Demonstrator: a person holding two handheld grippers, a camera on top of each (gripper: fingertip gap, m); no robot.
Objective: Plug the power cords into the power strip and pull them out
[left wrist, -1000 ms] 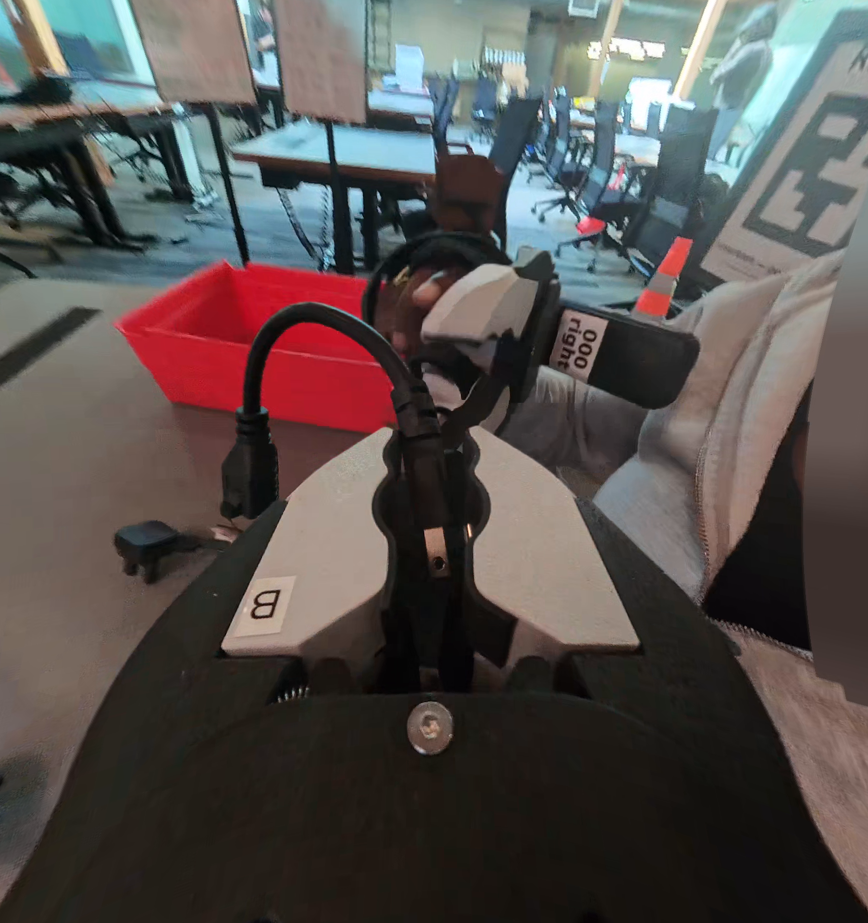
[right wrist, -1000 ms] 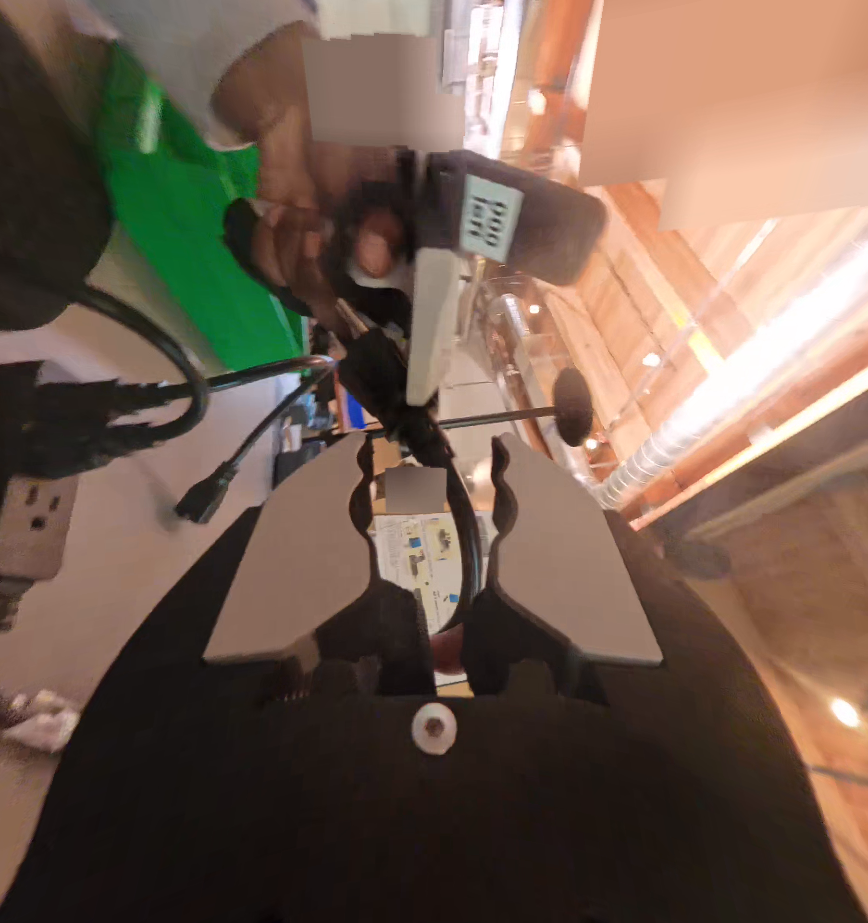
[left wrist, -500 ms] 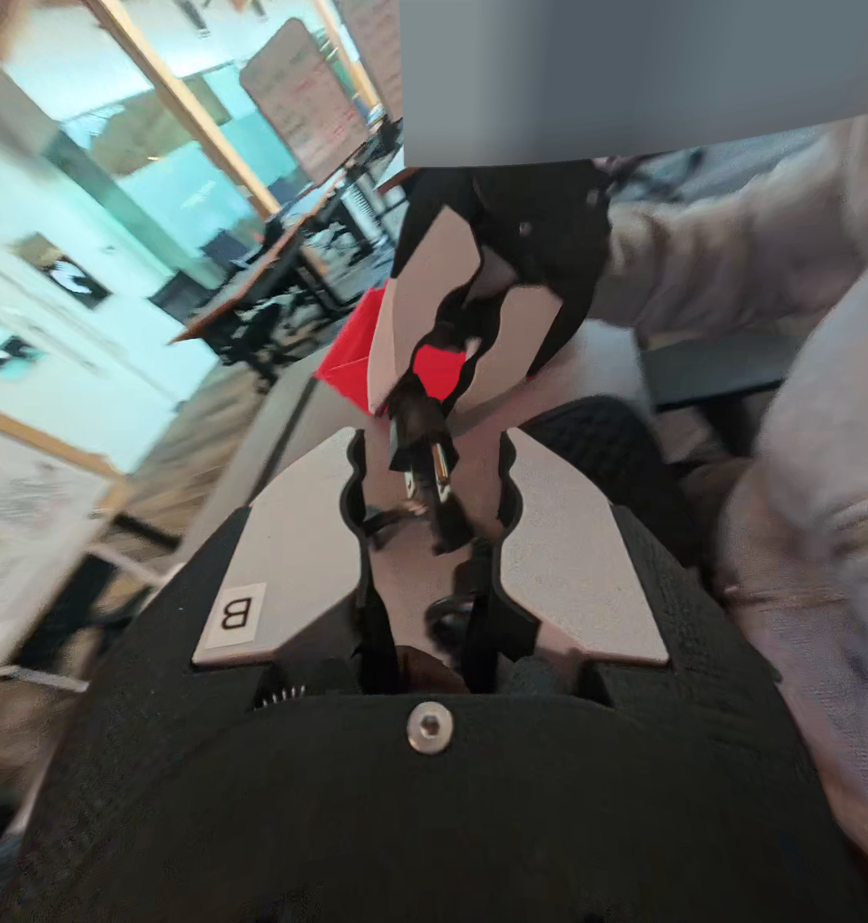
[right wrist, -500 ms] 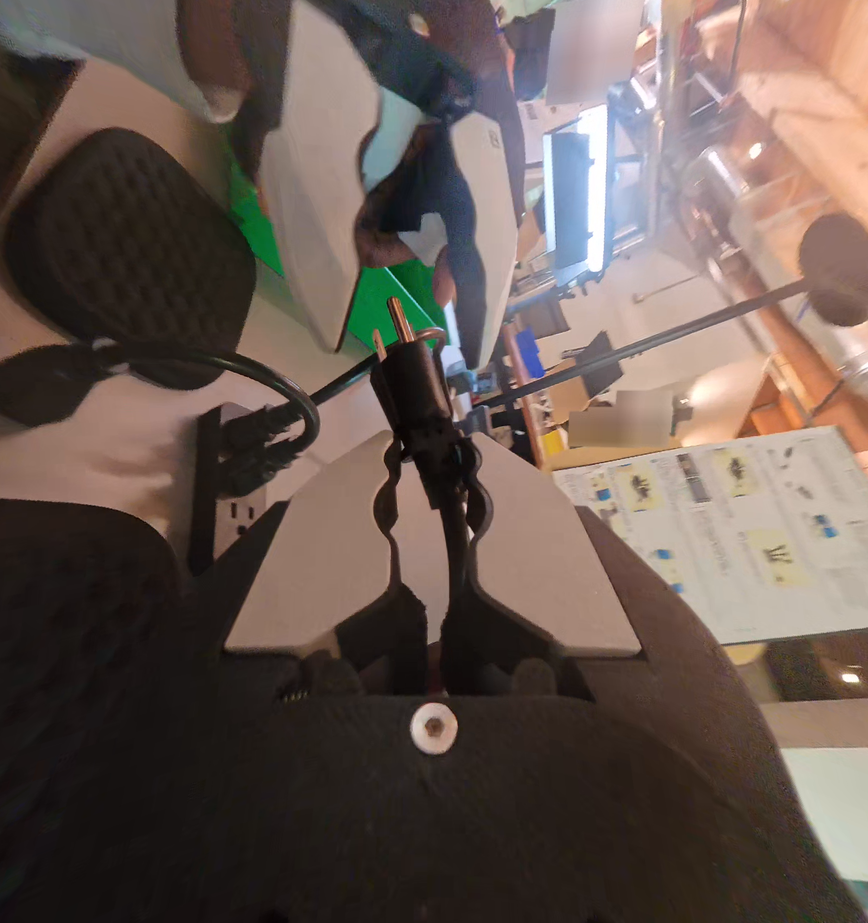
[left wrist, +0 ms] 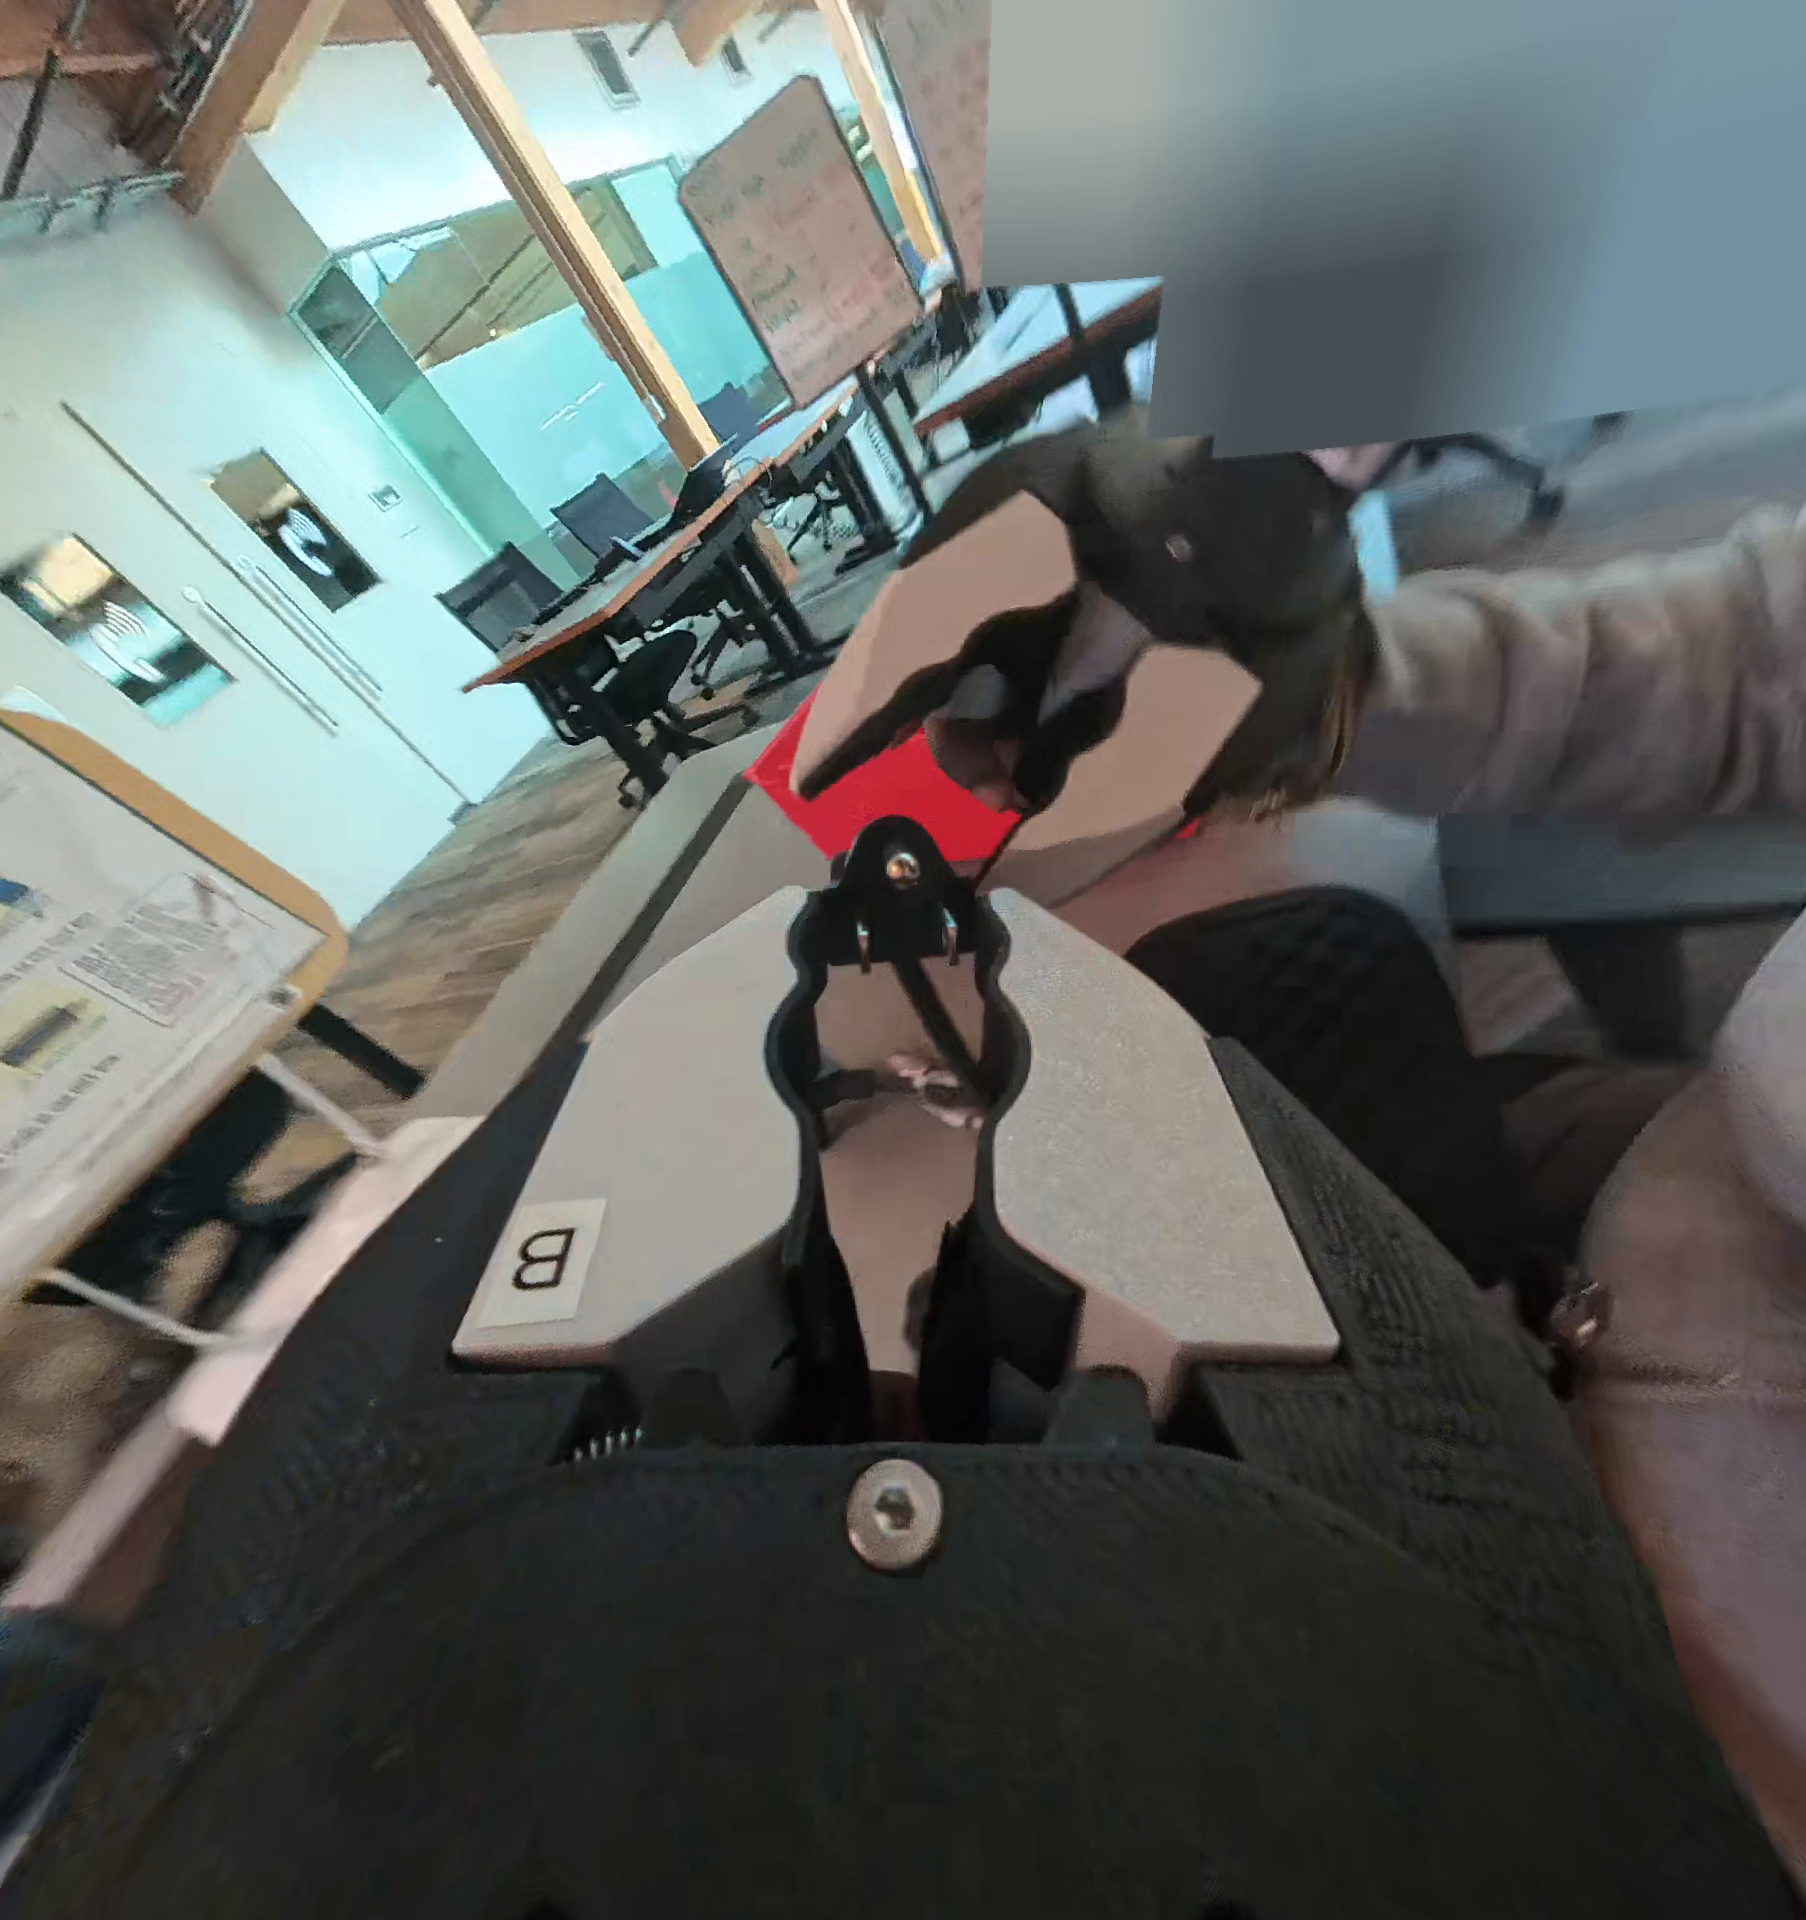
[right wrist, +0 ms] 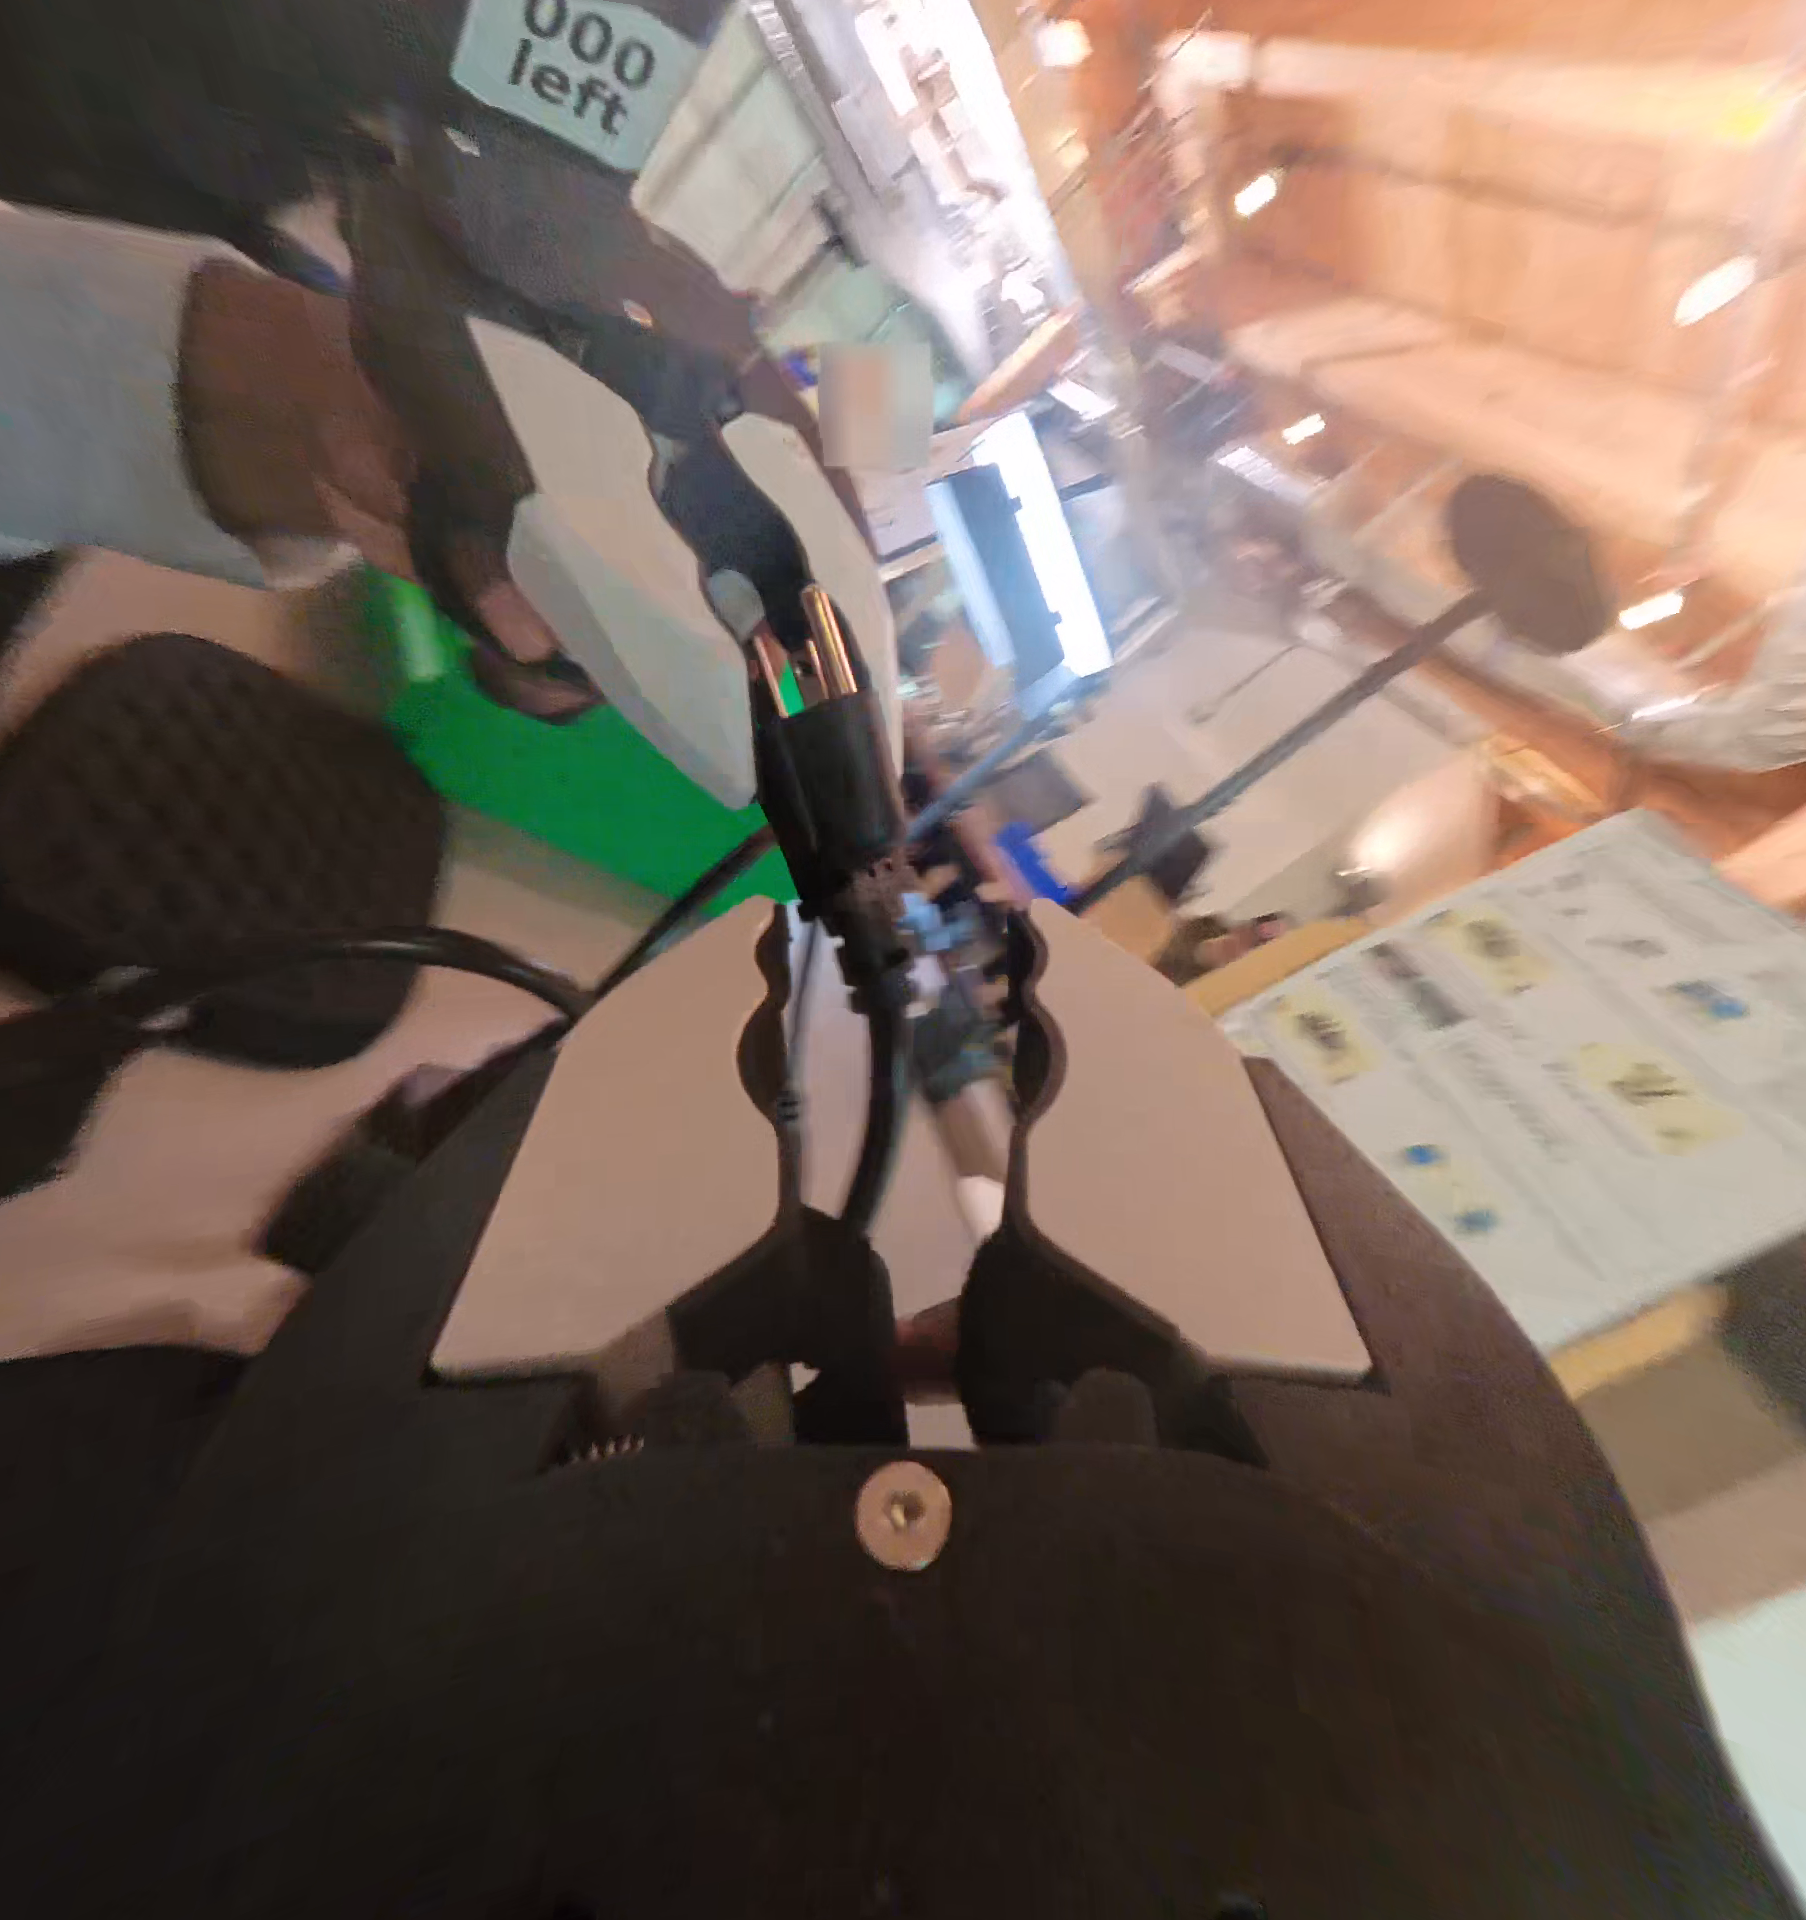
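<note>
Table (left wrist: 670, 862) w/ red bin (left wrist: 878, 790) at far edge. Left gripper (left wrist: 894, 920) clamped on black plug (left wrist: 899, 904) at its tips, prongs facing cam. Right gripper (right wrist: 894, 925) spread, plug's cord (right wrist: 878, 1091) running loose btwn its fingers, not pinched.

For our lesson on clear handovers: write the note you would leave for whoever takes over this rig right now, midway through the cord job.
Left hand-held gripper: shut on the black plug at its fingertips. The bare prongs point back at its own camera.
Right hand-held gripper: open. The plug's cord runs loosely between its fingers.
Done: this plug is out of any socket and held in the air.
Left: push it into the power strip. The strip cannot be made out in these blurred views, so find it first.
</note>
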